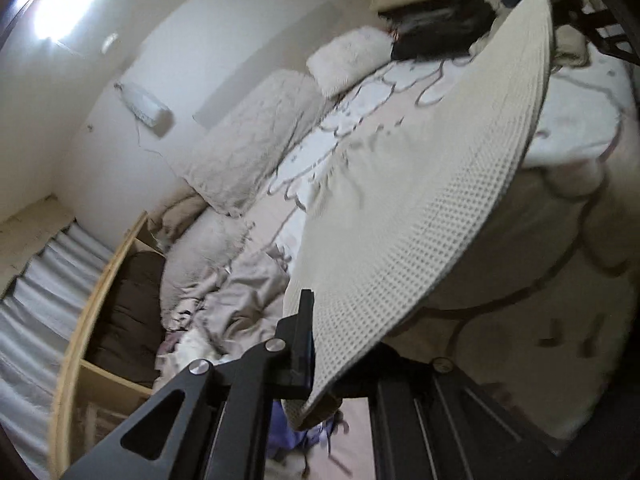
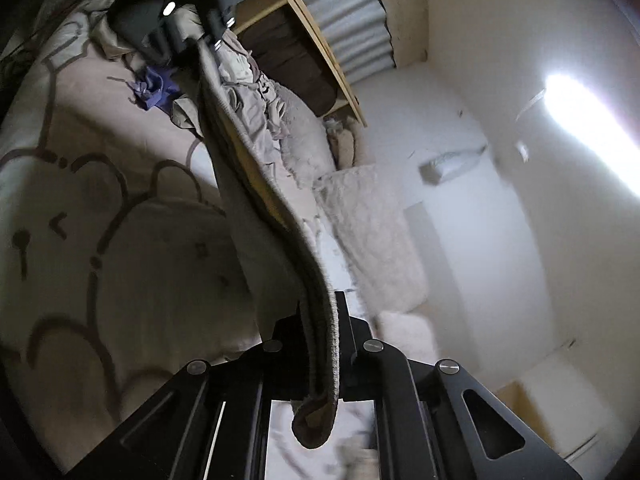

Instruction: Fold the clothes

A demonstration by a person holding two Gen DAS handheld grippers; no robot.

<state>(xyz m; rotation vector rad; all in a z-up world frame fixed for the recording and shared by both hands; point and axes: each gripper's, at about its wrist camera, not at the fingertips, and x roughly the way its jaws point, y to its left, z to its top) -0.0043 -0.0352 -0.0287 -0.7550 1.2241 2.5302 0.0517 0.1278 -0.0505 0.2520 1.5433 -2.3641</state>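
Observation:
A cream waffle-knit garment (image 1: 420,200) hangs stretched in the air over the bed, held at two ends. My left gripper (image 1: 332,320) is shut on its near corner, and the cloth covers the right finger. At the far end, my right gripper (image 1: 592,20) shows as a dark frame at the top right. In the right wrist view the same garment (image 2: 256,184) runs edge-on away from my right gripper (image 2: 322,308), which is shut on its rolled hem. My left gripper (image 2: 188,40) grips the far end at the top left.
Below lies a bed cover (image 2: 120,240) printed with bear outlines. Fluffy pillows (image 1: 248,140) line the white wall. Crumpled beige clothes (image 1: 240,292) and a purple garment (image 2: 154,88) lie on the bed. A wooden shelf (image 1: 96,280) stands beside it, and a dark bag (image 1: 440,24) sits at the far end.

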